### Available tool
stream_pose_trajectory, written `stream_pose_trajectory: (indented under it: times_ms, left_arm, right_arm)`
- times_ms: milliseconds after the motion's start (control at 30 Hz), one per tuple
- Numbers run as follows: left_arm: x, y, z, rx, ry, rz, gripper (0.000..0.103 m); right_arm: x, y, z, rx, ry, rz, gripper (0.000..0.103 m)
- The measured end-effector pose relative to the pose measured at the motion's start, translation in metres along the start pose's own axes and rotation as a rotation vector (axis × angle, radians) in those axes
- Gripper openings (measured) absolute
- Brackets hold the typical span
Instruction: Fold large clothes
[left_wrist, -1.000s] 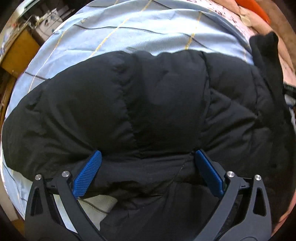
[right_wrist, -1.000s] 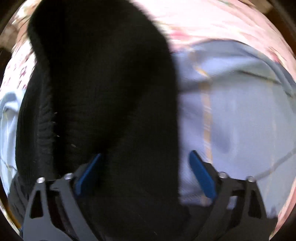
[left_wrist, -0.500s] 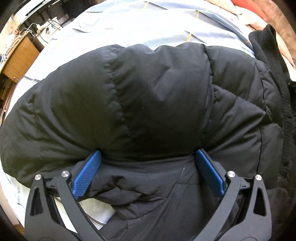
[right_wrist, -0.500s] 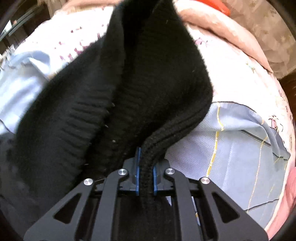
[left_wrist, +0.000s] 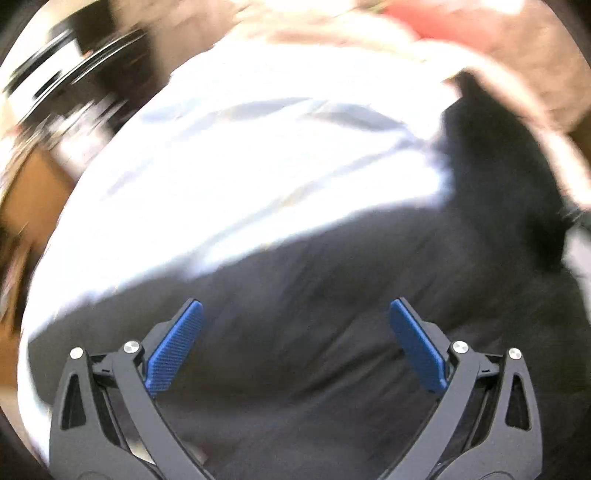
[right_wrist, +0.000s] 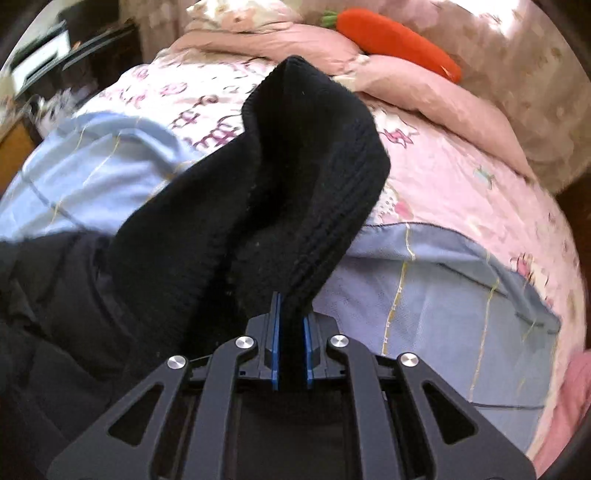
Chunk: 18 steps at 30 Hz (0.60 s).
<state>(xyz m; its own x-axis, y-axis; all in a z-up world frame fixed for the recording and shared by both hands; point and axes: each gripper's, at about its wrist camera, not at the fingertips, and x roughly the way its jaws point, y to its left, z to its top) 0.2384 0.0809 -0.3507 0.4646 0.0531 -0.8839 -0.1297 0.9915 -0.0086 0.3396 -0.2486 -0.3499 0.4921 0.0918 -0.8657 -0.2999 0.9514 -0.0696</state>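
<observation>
Counts: one black puffer jacket (left_wrist: 332, 295), one black ribbed knit collar piece (right_wrist: 295, 184) on it. Two tools: left tool (left_wrist: 293, 345), right tool (right_wrist: 291, 347); two blue pads each. One light blue checked sheet (right_wrist: 443, 295), one pink printed bedcover (right_wrist: 461, 177), two pink pillows (right_wrist: 424, 92), one orange carrot plush (right_wrist: 395, 40). One bed (right_wrist: 207, 96). One wooden furniture piece (left_wrist: 33, 192), blurred.
</observation>
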Motion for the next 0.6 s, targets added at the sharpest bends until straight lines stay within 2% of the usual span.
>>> stream_pose_trajectory:
  times_ms: [33, 67, 133, 200, 267, 333, 433, 467, 500, 533, 567, 600]
  left_arm:
    - [0.014, -0.018, 0.031, 0.038, 0.011, -0.069, 0.101]
    - [0.028, -0.029, 0.050, 0.062, 0.026, -0.104, 0.101]
    - [0.067, -0.058, 0.091, 0.125, 0.066, -0.119, 0.101]
    - [0.097, -0.082, 0.114, 0.170, 0.102, -0.149, 0.101]
    - [0.117, -0.102, 0.125, 0.204, 0.121, -0.211, 0.098]
    - [0.138, -0.126, 0.128, 0.239, 0.155, -0.242, 0.095]
    - [0.167, -0.158, 0.115, 0.324, 0.234, -0.219, 0.081]
    - [0.168, -0.167, 0.110, 0.358, 0.209, -0.182, 0.079]
    - [0.163, -0.174, 0.106, 0.389, 0.150, -0.157, 0.057]
    - [0.158, -0.179, 0.102, 0.404, 0.124, -0.168, 0.039]
    - [0.153, -0.186, 0.096, 0.421, 0.104, -0.178, 0.024]
    - [0.147, -0.194, 0.090, 0.453, 0.059, -0.117, 0.012]
  right_arm:
    - [0.005, -0.002, 0.003, 0.022, -0.002, 0.009, 0.010]
    - [0.010, -0.007, 0.003, 0.033, -0.001, 0.011, 0.010]
    - [0.014, -0.009, 0.003, 0.032, -0.003, 0.001, 0.010]
    - [0.018, -0.010, 0.002, 0.026, -0.012, -0.005, 0.010]
    - [0.022, -0.010, -0.001, 0.025, -0.022, -0.011, 0.010]
    - [0.026, -0.012, -0.007, 0.041, -0.030, -0.009, 0.010]
    - [0.033, -0.018, -0.013, 0.069, -0.013, -0.006, 0.010]
    - [0.035, -0.019, -0.015, 0.075, -0.010, -0.005, 0.010]
    - [0.038, -0.020, -0.017, 0.082, -0.007, -0.007, 0.010]
    - [0.039, -0.020, -0.018, 0.080, -0.006, -0.011, 0.010]
    - [0.040, -0.019, -0.019, 0.075, -0.007, -0.017, 0.010]
    - [0.041, -0.018, -0.022, 0.076, -0.014, -0.020, 0.010]
